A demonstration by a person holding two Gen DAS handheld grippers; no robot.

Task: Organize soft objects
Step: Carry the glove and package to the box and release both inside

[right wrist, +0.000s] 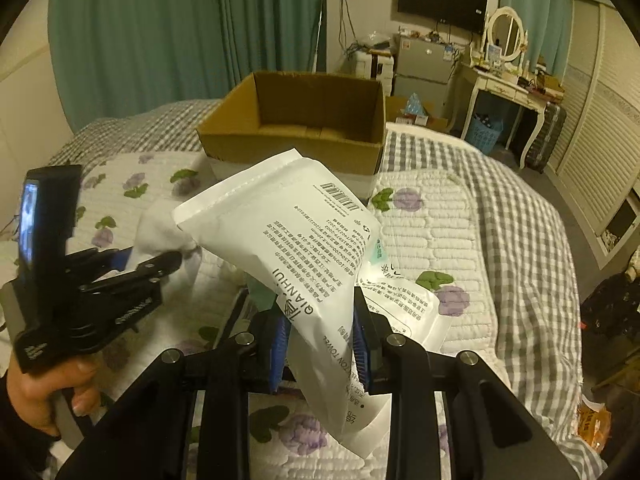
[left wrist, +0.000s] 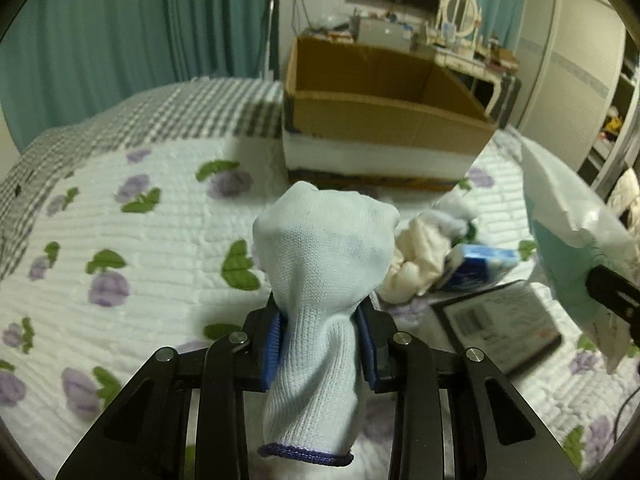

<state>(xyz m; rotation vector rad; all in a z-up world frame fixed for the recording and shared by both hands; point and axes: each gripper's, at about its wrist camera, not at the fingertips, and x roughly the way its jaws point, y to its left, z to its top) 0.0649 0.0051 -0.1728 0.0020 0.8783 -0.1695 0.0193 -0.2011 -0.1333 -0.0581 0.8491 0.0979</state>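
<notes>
My left gripper (left wrist: 322, 336) is shut on a pale blue knitted glove (left wrist: 324, 256) with a dark blue cuff, held above the quilt; it also shows in the right wrist view (right wrist: 132, 258) with the glove (right wrist: 160, 230). My right gripper (right wrist: 320, 344) is shut on a white cotton-towel pack (right wrist: 292, 236) with printed text, held up in front of the box; the pack shows at the right of the left wrist view (left wrist: 568, 248). An open cardboard box (left wrist: 384, 104) (right wrist: 304, 128) stands on the bed beyond both, and looks empty.
On the flowered quilt (left wrist: 132, 240) lie a cream cloth (left wrist: 420, 260), a blue-and-white packet (left wrist: 480, 264), a dark flat package with a label (left wrist: 504, 320) and a second white pack (right wrist: 404, 300). A dresser (right wrist: 508, 80), fridge and curtains stand behind.
</notes>
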